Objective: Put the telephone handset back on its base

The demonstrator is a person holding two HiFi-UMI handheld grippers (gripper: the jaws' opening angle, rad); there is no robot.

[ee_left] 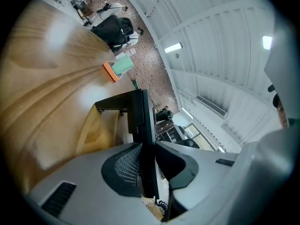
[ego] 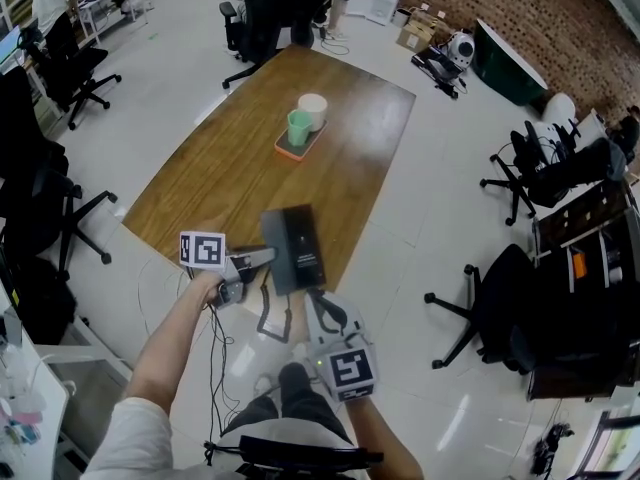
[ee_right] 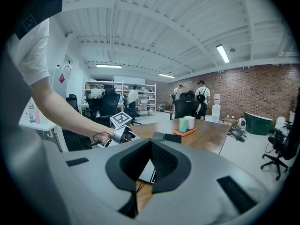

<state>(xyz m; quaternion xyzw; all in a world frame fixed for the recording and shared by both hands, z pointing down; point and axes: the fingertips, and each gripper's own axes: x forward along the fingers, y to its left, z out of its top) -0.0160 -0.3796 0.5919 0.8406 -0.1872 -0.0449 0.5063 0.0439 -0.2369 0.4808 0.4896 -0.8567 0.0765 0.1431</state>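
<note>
A flat black telephone [ego: 295, 243] is held tilted over the near edge of the wooden table [ego: 240, 168]; I cannot tell handset from base. My left gripper [ego: 268, 258] is shut on its left edge. In the left gripper view the thin black body [ee_left: 140, 111] runs straight between the pads of the left gripper [ee_left: 150, 150], with a coiled cord [ee_left: 161, 204] below. My right gripper [ego: 312, 296] holds the near corner. The right gripper view shows the telephone [ee_right: 146, 171] wedged between the pads of the right gripper [ee_right: 149, 159], and the left gripper [ee_right: 123, 131] beyond it.
An orange tray [ego: 290, 151] with a green cup [ego: 298, 126] and a white cup [ego: 313, 108] stands mid-table. Cables [ego: 268, 320] hang below the telephone. Black office chairs [ego: 500, 308] ring the table, and people [ee_right: 202, 93] stand at the far end.
</note>
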